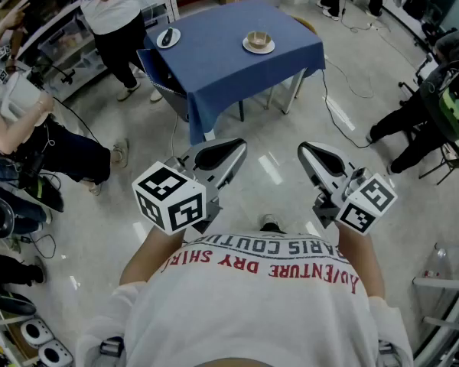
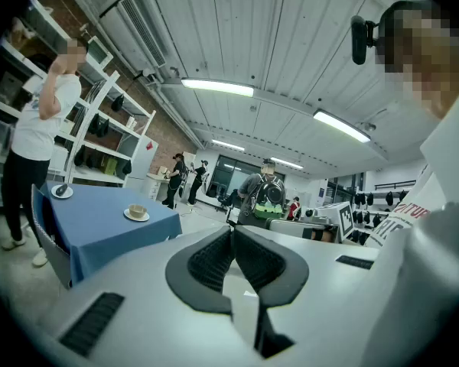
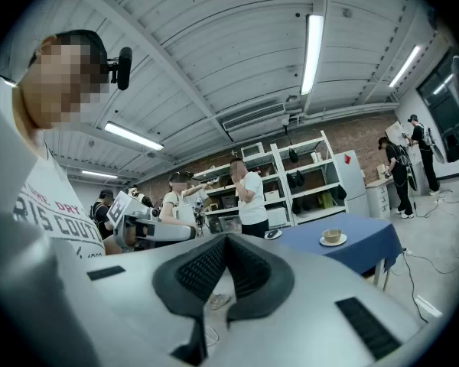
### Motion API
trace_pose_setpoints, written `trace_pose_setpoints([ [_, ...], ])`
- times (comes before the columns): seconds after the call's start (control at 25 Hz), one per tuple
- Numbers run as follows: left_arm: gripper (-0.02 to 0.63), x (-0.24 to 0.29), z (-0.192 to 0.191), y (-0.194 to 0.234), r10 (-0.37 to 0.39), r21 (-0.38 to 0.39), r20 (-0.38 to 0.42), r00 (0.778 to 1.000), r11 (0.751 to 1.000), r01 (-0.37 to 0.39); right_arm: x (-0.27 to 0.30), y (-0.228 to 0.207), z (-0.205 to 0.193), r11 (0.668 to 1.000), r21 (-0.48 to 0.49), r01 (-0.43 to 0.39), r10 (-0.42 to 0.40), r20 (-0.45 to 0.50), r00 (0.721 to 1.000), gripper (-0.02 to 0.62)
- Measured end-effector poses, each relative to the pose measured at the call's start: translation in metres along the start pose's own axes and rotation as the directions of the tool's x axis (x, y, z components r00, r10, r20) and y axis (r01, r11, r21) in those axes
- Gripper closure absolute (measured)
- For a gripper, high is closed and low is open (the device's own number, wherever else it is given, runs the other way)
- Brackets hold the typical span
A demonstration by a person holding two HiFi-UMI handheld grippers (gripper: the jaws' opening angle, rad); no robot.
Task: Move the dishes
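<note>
A person stood on a pale workshop floor, well apart from a table (image 1: 214, 75) draped in a blue cloth. Two dishes sat on it. A cup on a saucer (image 1: 258, 42) rested close to the far right edge. A small plate (image 1: 168, 37) with something dark on it lay near the left corner, just beside another person in a white top (image 1: 111, 6).

The step in hand appeared to be the approach, since neither dish was within reach. To do it well, the person would likely need to walk up square to the near edge. They would also need to part the jaws before reaching, then take the saucer by its rim and keep it level so the cup did not slide.

The left gripper (image 1: 228, 153) and the right gripper (image 1: 312, 156) were held level in front of the chest, pointing towards the table. Each had its jaws pressed together with nothing between them, and touched nothing.
</note>
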State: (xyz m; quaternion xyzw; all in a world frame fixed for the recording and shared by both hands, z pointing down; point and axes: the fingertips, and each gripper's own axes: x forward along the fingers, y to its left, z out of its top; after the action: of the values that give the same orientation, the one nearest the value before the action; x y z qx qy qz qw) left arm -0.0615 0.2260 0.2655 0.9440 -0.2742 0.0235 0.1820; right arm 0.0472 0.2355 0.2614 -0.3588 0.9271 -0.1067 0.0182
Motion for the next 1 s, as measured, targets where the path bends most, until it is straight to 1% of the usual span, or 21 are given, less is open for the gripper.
trace_pose_setpoints([
  [0.2,0.569,-0.003,0.004,0.0,-0.003,0.003,0.012,1.0,1.0,0.003,0.001,0.002,-0.003,1.0,-0.008,0.005,-0.005,-0.008,1.0,0.572],
  [0.32,0.569,-0.003,0.005,0.0,-0.002,0.008,0.013,1.0,1.0,0.001,0.001,0.001,-0.003,1.0,-0.015,0.025,-0.025,-0.009,1.0,0.572],
  [0.48,0.569,0.007,0.003,0.006,0.004,0.011,-0.01,1.0,1.0,-0.004,0.0,-0.016,-0.005,0.998,-0.007,0.058,-0.058,0.0,0.998,0.569],
  [0.6,0.569,0.021,0.003,0.021,0.019,0.019,-0.023,1.0,1.0,-0.019,0.01,-0.036,-0.008,0.997,-0.044,0.064,-0.065,-0.019,0.998,0.56],
  [0.64,0.569,0.025,0.003,0.028,0.029,0.016,-0.024,0.999,0.999,-0.029,0.014,-0.043,-0.01,0.996,-0.061,0.068,-0.07,-0.03,0.997,0.533],
  [0.72,0.569,0.035,0.005,0.041,0.047,0.003,-0.022,0.999,0.999,-0.046,0.022,-0.058,-0.01,0.995,-0.073,0.069,-0.072,-0.039,0.997,0.456],
  [0.84,0.569,0.05,0.006,0.058,0.063,-0.013,-0.037,0.997,0.998,-0.063,0.033,-0.079,-0.006,0.997,-0.056,0.055,-0.056,-0.03,0.998,0.418],
  [1.0,0.569,0.075,0.011,0.084,0.087,-0.021,-0.051,0.995,0.996,-0.088,0.048,-0.112,-0.007,0.999,-0.036,0.024,-0.025,-0.034,0.999,0.337],
])
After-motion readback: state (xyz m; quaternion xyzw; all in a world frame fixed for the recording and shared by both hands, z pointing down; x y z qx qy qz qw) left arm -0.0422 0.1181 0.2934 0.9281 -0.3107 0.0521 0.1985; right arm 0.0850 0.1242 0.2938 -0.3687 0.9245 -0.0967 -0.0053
